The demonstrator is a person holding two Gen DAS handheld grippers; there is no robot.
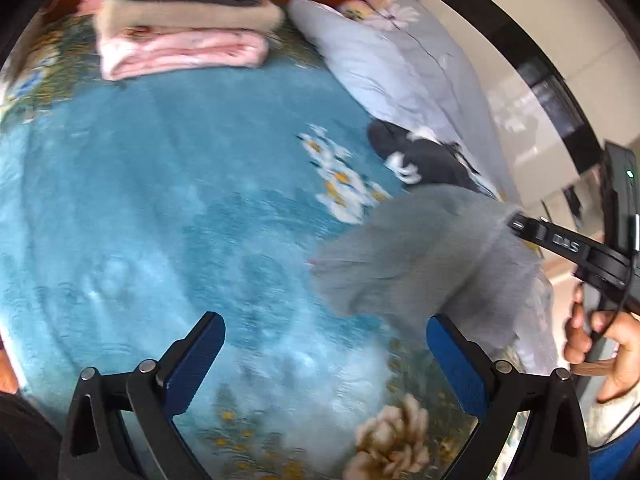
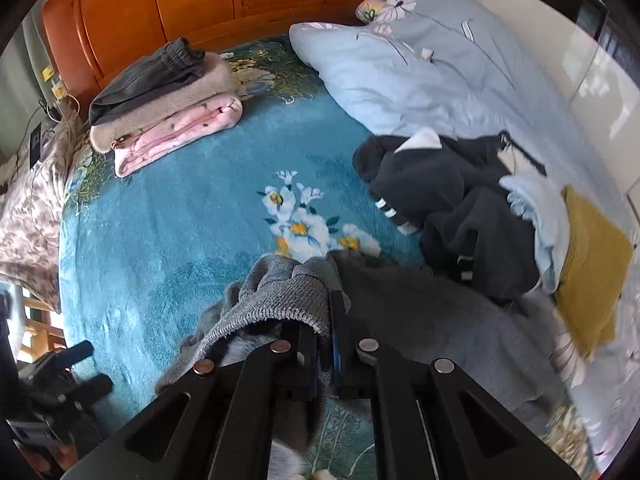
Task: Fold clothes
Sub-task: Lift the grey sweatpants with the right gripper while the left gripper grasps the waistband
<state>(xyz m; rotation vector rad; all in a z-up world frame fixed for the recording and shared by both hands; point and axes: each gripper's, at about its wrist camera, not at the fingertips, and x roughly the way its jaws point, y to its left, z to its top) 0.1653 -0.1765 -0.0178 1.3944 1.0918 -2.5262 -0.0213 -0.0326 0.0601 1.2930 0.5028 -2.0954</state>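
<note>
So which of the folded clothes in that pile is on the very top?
The dark grey trousers, with an elastic waistband, lie on top of the stack. Beneath them sits the beige fluffy garment, and the pink one is at the bottom, on the blue bedspread.

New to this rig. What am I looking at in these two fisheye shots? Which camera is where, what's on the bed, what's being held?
There is no robot: a person holds a two-finger gripper in each hand, each carrying a fisheye camera that looks forward along its fingers.

The left wrist view shows the left gripper with its blue-padded jaws wide apart and nothing between them. The person's right hand shows at the frame's right edge, holding the other tool.

The right wrist view shows the right gripper shut on a grey sweater, which is lifted off the teal floral blanket.

Also on the bed: a folded stack with dark, beige and pink layers near the wooden headboard, a light blue duvet, a heap of dark clothes and a mustard cloth.
</note>
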